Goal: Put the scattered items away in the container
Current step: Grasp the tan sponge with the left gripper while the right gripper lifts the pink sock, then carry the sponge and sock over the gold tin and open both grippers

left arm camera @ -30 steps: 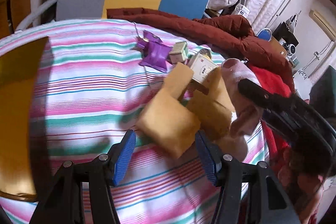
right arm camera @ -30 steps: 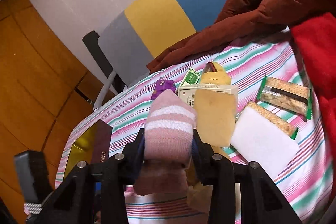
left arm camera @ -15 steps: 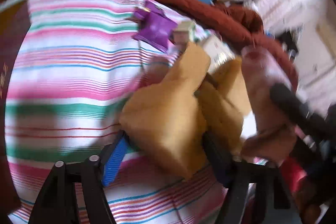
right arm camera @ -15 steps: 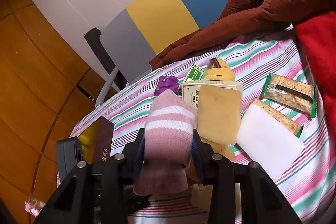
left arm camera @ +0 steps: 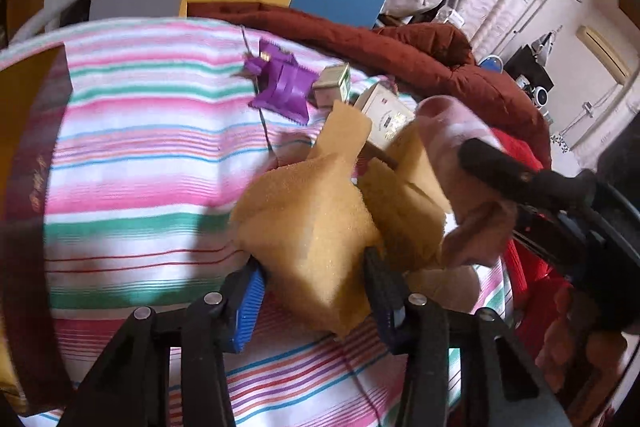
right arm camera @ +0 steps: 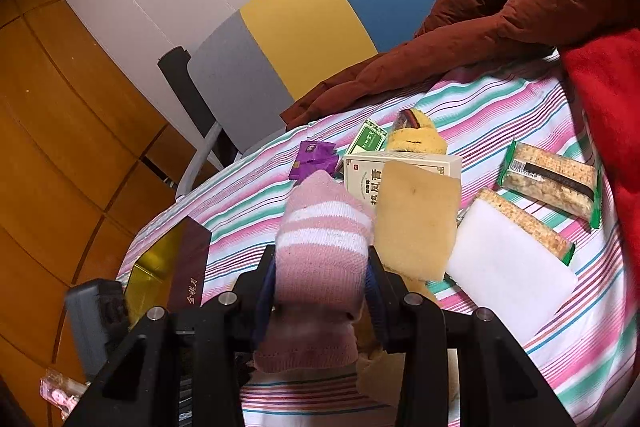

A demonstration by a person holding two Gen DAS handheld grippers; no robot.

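- My left hand-held gripper is closing its jaws around a yellow sponge cloth. The blue pads look right against its sides, low in the middle of the left view.
- My right hand-held gripper is clamped on a pink striped sock, held up over the striped cloth.
- The container looks to be the dark red box with a gold inside, at the lower left of the right view. I can see nothing in it yet.
- Still lying out, I think: a purple wrapper, a green packet, a medicine box, a yellow plush toy, two cracker packs and a white sponge.
- So the tidying has hardly begun.
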